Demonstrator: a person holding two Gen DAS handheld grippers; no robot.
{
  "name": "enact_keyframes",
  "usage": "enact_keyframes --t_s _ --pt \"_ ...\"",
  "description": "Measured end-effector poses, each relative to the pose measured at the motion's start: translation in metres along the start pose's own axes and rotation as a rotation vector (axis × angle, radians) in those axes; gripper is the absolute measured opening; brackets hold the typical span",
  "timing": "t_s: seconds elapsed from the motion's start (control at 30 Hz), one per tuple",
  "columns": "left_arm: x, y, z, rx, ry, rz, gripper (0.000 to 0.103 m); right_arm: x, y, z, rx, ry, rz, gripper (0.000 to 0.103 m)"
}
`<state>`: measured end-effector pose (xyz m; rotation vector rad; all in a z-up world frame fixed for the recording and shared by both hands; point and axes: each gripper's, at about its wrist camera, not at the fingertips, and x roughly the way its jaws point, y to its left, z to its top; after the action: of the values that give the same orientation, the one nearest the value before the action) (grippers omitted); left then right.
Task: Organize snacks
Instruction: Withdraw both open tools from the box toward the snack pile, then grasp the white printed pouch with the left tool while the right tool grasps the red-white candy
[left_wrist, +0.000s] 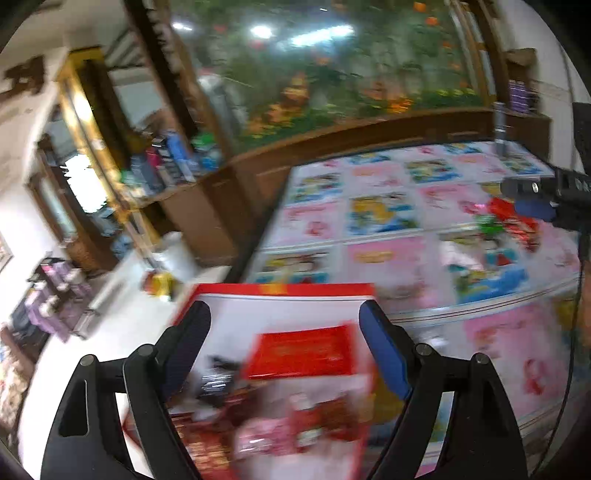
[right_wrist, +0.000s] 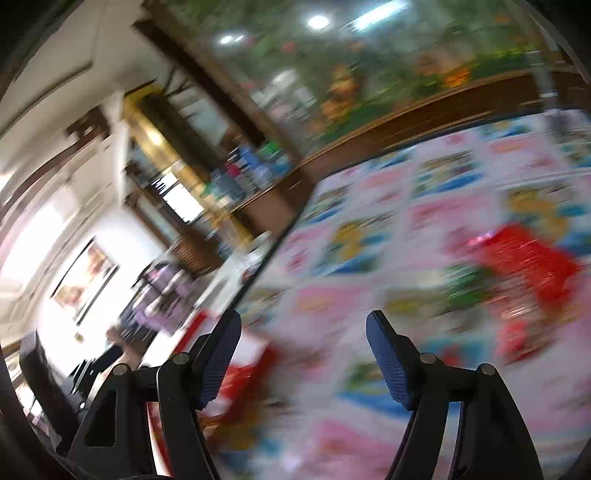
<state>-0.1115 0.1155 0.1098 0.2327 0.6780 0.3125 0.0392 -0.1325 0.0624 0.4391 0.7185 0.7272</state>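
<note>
Box: a shallow red-rimmed cardboard box with a white interior sits at the left edge of the desk, directly under the left tool. It already contains several packets, among them a flat red rectangular foil packet and a blurred mix of pink and red wrappers. Exact count cannot be determined.

Left tool: the black two-finger left tool with blue pads stands wide apart over the box. Nothing lies between the pads; it holds nothing.

Desk: the desk under a glossy pink-and-blue cartoon-print cover carries the remaining items.

Right tool: the black right tool with blue pads is spread apart above the cover, with no item between the pads. It appears empty.

Loose snacks: a cluster of red and green foil snack packets lies on the cover to the right, well apart from the box.

Progress: judged partly complete. Some packets are boxed; the loose cluster remains to be collected.
</note>
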Motion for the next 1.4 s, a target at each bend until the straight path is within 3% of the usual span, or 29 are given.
enact_keyframes --t_s 0.1,0.2,0.33,0.47,0.67,0.83,0.87,0.9,0.93,1.0,1.2,1.4 --pt "0.016 -0.019 0.015 -0.027 0.058 -0.121 0.083 -0.021 -0.048 0.018 0.069 -0.016 -0.065 0.075" --pt "0.034 -0.043 0.027 -0.02 0.103 -0.18 0.083 -0.025 -0.085 0.024 0.163 0.025 -0.072 0.075" --pt "0.06 -0.071 0.038 -0.009 0.174 -0.235 0.083 -0.015 -0.091 0.026 0.189 0.105 -0.113 0.075" --pt "0.08 -0.089 0.045 -0.002 0.204 -0.24 0.083 -0.006 -0.092 0.022 0.153 0.155 -0.209 0.075" --pt "0.092 -0.099 0.045 0.02 0.207 -0.216 0.083 0.008 -0.11 0.012 0.195 0.202 -0.295 0.075" --pt "0.091 -0.104 0.039 0.045 0.189 -0.219 0.083 0.017 -0.096 0.007 0.11 0.18 -0.372 0.074" --pt "0.092 -0.107 0.041 0.056 0.185 -0.226 0.083 0.019 -0.093 0.007 0.083 0.182 -0.399 0.073" --pt "0.094 -0.11 0.042 0.07 0.188 -0.236 0.083 0.023 -0.088 0.005 0.049 0.185 -0.436 0.065" --pt "0.096 -0.114 0.043 0.081 0.192 -0.242 0.083 0.027 -0.084 0.003 0.007 0.192 -0.481 0.045" --pt "0.1 -0.119 0.044 0.096 0.191 -0.256 0.083 0.033 -0.077 0.001 -0.055 0.204 -0.527 0.03" --pt "0.118 -0.14 0.06 0.1 0.231 -0.322 0.083 0.039 -0.071 -0.002 -0.119 0.205 -0.566 0.03" --pt "0.142 -0.171 0.06 0.101 0.295 -0.378 0.083 0.036 -0.076 0.001 -0.066 0.203 -0.533 0.029"
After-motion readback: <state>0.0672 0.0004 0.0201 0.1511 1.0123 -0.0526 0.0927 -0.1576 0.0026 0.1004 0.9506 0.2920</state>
